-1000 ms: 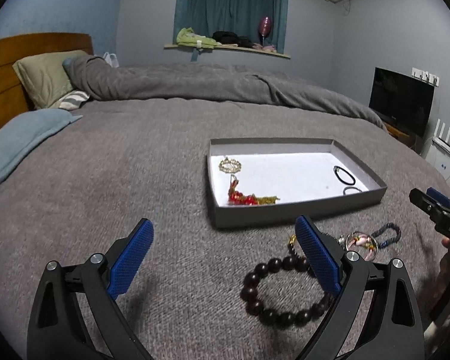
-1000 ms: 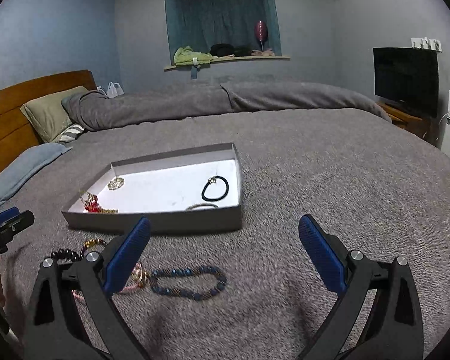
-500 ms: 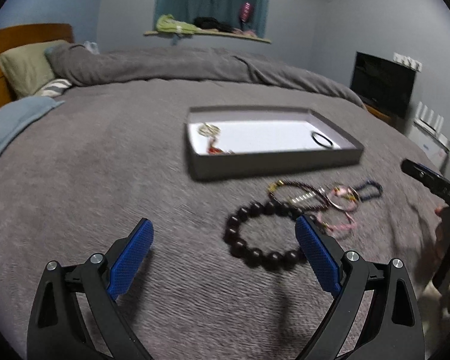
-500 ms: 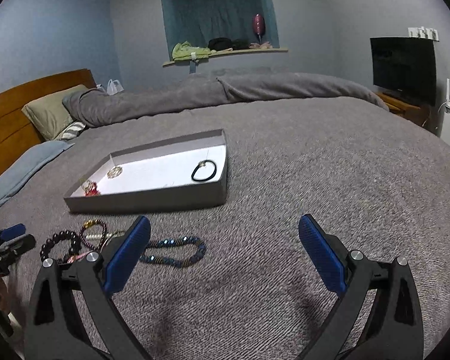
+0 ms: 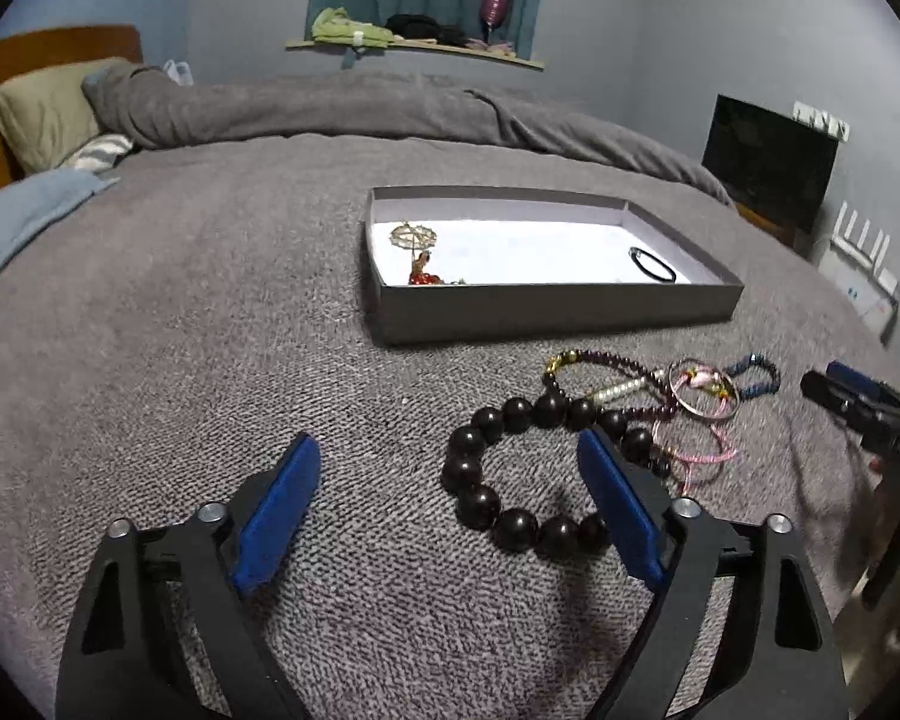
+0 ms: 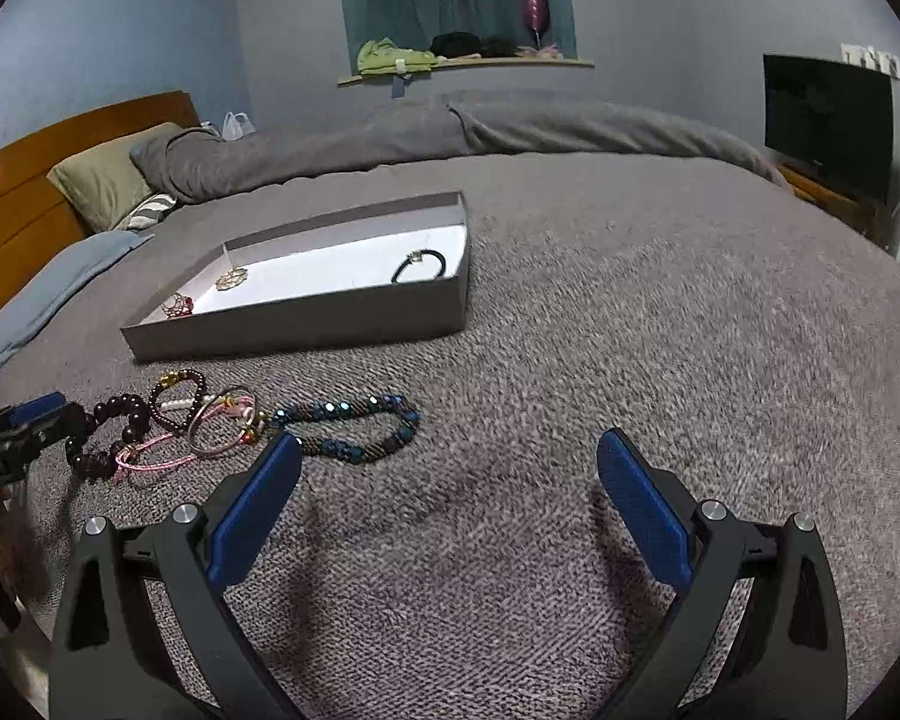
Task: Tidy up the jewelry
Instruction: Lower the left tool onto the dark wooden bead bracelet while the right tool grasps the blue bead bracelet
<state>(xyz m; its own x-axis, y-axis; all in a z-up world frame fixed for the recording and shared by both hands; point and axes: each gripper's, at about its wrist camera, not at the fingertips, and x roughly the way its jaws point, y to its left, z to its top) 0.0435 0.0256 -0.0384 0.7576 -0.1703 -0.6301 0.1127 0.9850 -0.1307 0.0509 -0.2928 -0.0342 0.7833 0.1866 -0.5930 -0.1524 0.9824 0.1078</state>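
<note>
A grey tray (image 5: 558, 303) with a white floor sits on the bed; it holds a gold pendant (image 5: 414, 235), a red charm (image 5: 421, 273) and a black hair tie (image 5: 652, 264). In front of it lie a dark wooden bead bracelet (image 5: 510, 468), a purple bead bracelet (image 5: 606, 369), a metal bangle with pink cord (image 5: 703, 396) and a blue bead bracelet (image 6: 354, 423). My left gripper (image 5: 450, 483) is open, low over the blanket, its right finger over the wooden bracelet. My right gripper (image 6: 450, 489) is open and empty, right of the blue bracelet.
The grey blanket (image 6: 630, 312) covers the bed. Pillows (image 5: 42, 114) and a wooden headboard (image 6: 24, 180) are at the far left. A dark TV screen (image 6: 825, 120) stands at the right. A window ledge with clothes (image 5: 414, 39) is at the back.
My left gripper has pulled back and dropped lower, so the wooden bracelet now lies between its fingers. My right gripper has also drawn back from the tray and lowered towards the blue bracelet.
</note>
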